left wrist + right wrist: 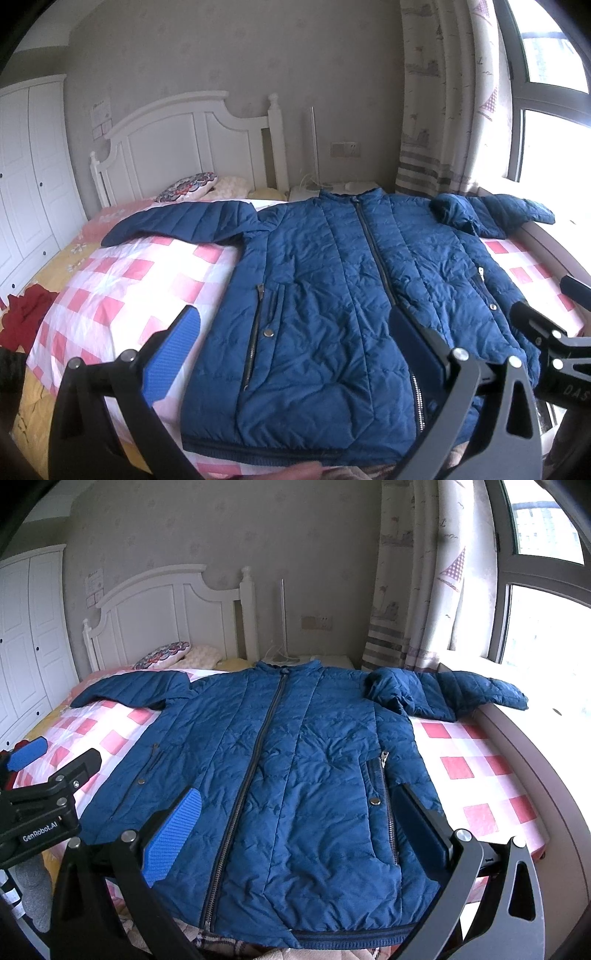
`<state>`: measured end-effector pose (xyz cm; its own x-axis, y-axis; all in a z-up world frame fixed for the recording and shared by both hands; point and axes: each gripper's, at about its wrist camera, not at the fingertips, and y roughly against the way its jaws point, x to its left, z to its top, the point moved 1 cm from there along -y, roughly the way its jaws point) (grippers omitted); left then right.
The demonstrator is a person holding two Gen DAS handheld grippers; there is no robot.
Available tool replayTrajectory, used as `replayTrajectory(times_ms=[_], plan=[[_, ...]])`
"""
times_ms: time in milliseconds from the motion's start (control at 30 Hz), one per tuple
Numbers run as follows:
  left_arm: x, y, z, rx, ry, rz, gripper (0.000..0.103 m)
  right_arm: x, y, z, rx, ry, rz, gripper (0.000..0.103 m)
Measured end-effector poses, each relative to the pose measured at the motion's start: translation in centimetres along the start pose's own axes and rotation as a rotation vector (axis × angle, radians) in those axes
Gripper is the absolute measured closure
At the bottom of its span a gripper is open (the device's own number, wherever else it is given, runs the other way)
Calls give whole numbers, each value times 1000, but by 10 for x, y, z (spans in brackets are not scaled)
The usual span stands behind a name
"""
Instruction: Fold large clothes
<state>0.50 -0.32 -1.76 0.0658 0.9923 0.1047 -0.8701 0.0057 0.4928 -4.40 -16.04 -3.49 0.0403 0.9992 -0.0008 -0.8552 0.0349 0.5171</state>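
The blue padded jacket (332,288) lies face up and zipped on the bed (122,280), sleeves spread to both sides, with the left hand-held gripper (295,343) and the right hand-held gripper (299,823) both wide apart and empty above its hem. A clean start, I judge, is to pinch the left sleeve (177,221) near its cuff and lay it flat across the chest, then mirror this with the bunched right sleeve (450,694). Pink checked bedding lies beneath, with a white wardrobe (29,177) at left, a white headboard (192,144) behind, and a curtain (443,110) by the window (550,92) at right.
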Motion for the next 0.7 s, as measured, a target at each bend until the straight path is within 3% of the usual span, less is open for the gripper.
replayTrajectory(times_ms=[267,567,700], plan=[[0,0,-4,5,1,-2,2,0,0,-3,8,-4,2,4],[3,-5,-31,26,8,-1,2,-2,-6,-4,30,-5,5,4],[4,-9,-22,43,7,-4,2,-1,-8,-5,37,-4,6,4]])
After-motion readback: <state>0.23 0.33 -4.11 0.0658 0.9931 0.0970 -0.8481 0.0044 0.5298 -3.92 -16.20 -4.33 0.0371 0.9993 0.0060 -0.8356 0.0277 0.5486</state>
